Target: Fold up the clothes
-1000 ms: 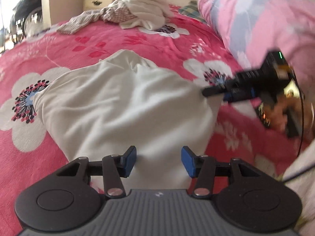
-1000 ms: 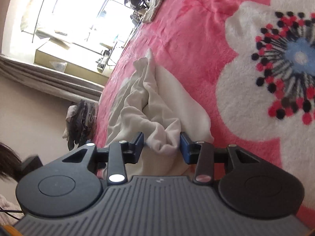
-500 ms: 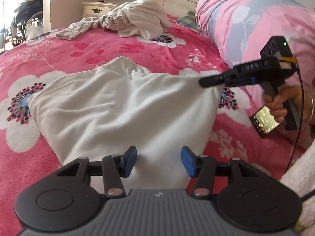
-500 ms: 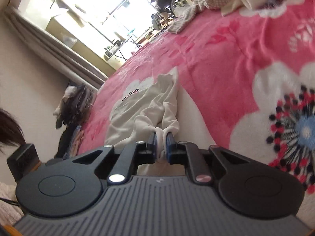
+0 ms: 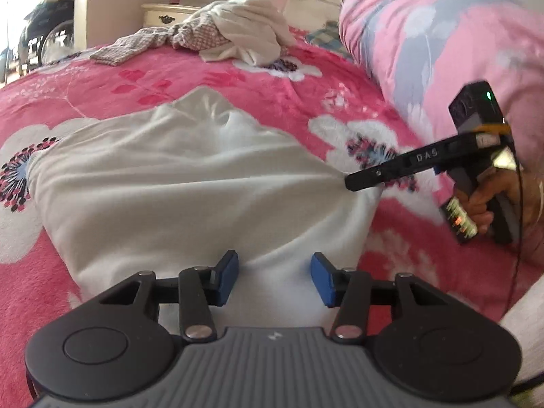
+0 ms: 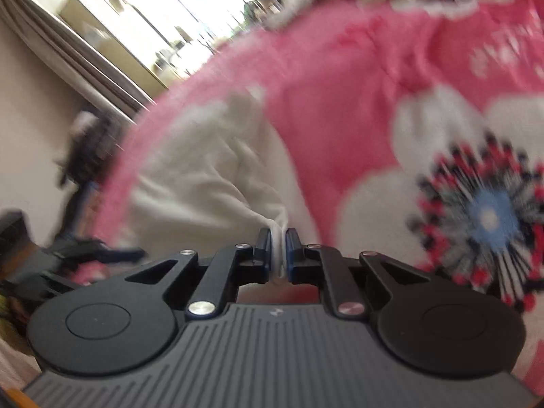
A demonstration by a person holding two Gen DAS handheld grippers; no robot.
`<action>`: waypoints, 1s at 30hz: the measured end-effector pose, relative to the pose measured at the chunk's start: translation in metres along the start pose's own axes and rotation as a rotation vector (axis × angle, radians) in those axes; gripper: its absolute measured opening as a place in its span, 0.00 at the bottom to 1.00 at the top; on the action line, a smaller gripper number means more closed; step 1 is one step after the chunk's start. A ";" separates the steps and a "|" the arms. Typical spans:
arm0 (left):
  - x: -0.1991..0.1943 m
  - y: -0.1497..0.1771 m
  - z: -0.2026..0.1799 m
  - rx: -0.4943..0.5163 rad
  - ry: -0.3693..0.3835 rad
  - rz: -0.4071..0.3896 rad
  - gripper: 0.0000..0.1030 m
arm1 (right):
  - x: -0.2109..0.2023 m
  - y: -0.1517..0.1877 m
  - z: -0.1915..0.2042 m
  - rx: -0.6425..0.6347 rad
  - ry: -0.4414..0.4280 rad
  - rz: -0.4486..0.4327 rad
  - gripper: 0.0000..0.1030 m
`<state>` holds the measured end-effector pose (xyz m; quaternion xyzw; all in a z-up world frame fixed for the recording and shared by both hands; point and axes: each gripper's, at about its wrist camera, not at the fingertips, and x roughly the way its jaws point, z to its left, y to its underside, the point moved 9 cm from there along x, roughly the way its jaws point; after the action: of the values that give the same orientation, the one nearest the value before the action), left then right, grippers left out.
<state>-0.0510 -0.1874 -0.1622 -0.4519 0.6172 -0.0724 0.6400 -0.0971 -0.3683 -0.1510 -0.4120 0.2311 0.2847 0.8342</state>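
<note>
Right gripper (image 6: 278,248) pinches the white garment (image 5: 190,183) corner, left gripper (image 5: 274,277) gapes wide over the hem — advise an even, taut pull.

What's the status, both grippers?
Left hand-held gripper open over white garment. Right hand-held gripper shut on its corner. Clothes pile far off.

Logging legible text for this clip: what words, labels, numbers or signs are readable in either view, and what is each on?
"DAS": white letters on the side of the right gripper, seen in the left wrist view.
Small logo mark on the left gripper body: not readable as text.
Screen by the hand: lit marks, too blurred to read.
Right wrist view: no readable text, heavy blur.
</note>
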 end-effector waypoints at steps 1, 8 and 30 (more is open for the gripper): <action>0.001 0.001 -0.002 0.013 -0.010 -0.005 0.50 | 0.001 0.001 -0.001 -0.007 0.010 0.005 0.08; 0.001 0.005 -0.006 0.021 -0.017 -0.018 0.53 | -0.011 -0.015 -0.005 -0.084 0.092 -0.021 0.13; 0.001 0.008 -0.008 0.015 -0.021 -0.015 0.56 | 0.138 -0.121 0.044 -0.342 0.007 0.023 0.22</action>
<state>-0.0612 -0.1873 -0.1675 -0.4523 0.6063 -0.0770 0.6495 0.0909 -0.3530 -0.1449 -0.5465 0.1868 0.3277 0.7477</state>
